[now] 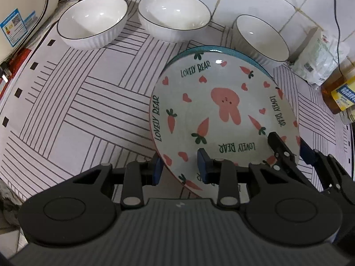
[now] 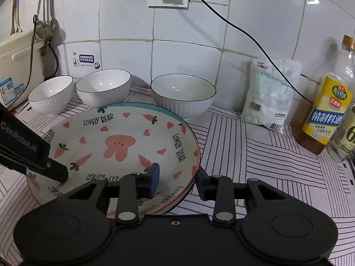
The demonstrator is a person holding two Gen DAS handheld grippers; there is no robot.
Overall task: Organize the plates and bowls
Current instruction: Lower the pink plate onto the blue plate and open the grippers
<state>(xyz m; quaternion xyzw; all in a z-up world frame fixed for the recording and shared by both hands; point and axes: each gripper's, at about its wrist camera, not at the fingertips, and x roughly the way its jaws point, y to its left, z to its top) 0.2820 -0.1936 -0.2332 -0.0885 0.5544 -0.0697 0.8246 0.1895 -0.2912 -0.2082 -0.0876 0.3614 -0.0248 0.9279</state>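
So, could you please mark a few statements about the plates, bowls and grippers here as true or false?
1. Three white bowls stand behind the plates. True.
2. The rabbit plate lies directly on the striped cloth. False: it lies on a blue-rimmed plate.
3. The bowls are nested in one stack. False: they stand side by side, none inside another.
4. The left gripper and the right gripper each straddle the rabbit plate's rim. True.
5. The yellow-labelled bottle lies on its side. False: it stands upright.
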